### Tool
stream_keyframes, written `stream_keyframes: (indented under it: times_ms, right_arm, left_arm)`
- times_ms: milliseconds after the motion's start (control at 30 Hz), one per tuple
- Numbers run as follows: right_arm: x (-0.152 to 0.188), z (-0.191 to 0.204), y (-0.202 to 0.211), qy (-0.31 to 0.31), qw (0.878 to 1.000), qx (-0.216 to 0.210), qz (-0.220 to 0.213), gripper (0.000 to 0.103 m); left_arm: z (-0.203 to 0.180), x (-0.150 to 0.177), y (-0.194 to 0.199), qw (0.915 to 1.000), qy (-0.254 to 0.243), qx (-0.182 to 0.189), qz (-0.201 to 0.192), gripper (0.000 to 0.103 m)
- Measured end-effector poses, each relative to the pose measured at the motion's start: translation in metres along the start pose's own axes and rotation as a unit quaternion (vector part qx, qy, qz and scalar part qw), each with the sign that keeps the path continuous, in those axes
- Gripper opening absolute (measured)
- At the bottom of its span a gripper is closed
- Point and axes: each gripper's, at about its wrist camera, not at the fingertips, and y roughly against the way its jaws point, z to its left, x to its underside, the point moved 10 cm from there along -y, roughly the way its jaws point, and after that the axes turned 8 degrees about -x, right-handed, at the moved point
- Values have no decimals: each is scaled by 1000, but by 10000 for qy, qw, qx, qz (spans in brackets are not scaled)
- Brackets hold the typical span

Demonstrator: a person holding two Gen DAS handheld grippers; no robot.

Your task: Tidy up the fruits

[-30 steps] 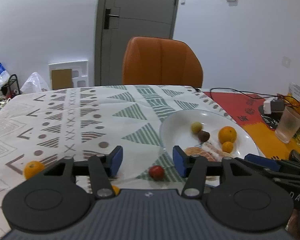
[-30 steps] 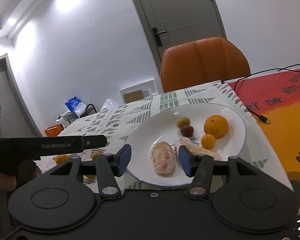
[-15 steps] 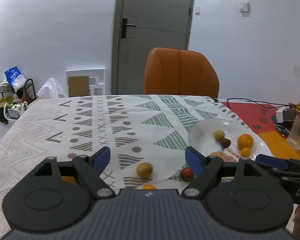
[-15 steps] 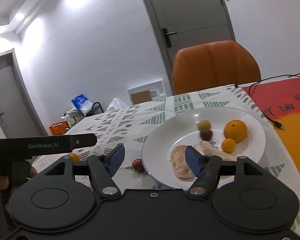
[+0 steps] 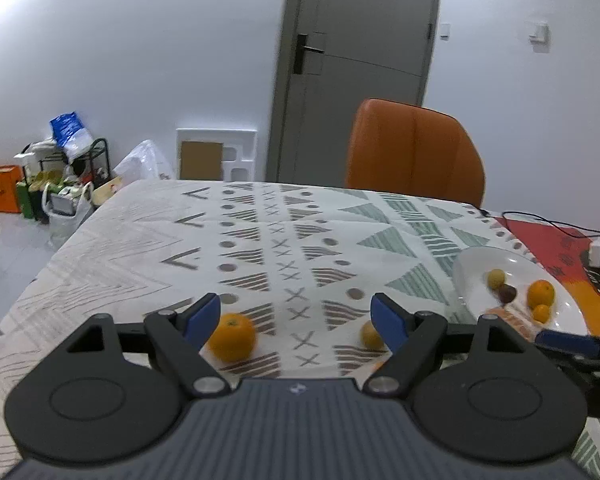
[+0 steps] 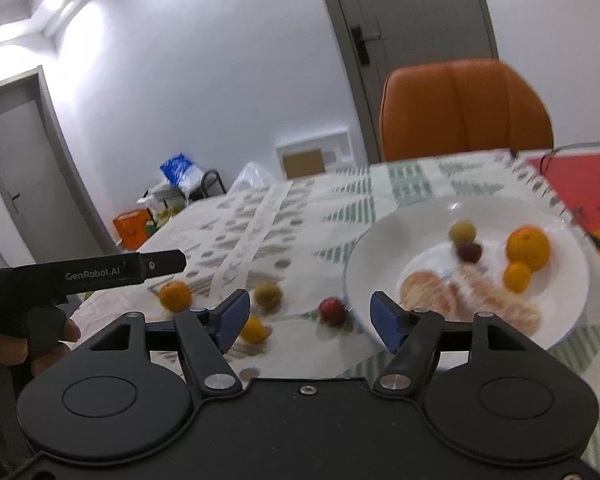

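We read the step as choosing the next loose fruit, the desk's nearest stretch holding four strays.

Left claw [image 5: 296, 318]: spread, empty, jaws just widened. It points over the near desk; an orange [image 5: 232, 337] lies just beside its left finger, a greenish fruit [image 5: 369, 334] against its right finger, partly hidden. We judge the wide spread suits the orange, the bigger one.

Right claw [image 6: 309, 316]: spread, empty, jaws also just widened. A red fruit [image 6: 333, 311] sits between its fingers and slightly beyond, just beside the plate [image 6: 363, 264] rim. A small yellow fruit [image 6: 254, 330] lies by its left finger.

Farther, toward the desk's right edge, the plate already gathers an orange, a small orange, green and dark fruits and peeled segments, so that is likely the collection point.
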Motion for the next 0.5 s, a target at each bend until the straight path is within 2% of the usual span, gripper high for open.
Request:
stream_keyframes:
  times_ms: [200, 500]
  right_arm:
    - [0, 18, -12, 40, 9997, -68, 218, 67]
    - [4, 27, -32, 1, 9992, -2, 405, 66]
  left_arm:
    - [21, 6, 0, 9998, 124, -102, 73, 81]
    - [33, 17, -5, 9996, 153, -91, 213, 81]
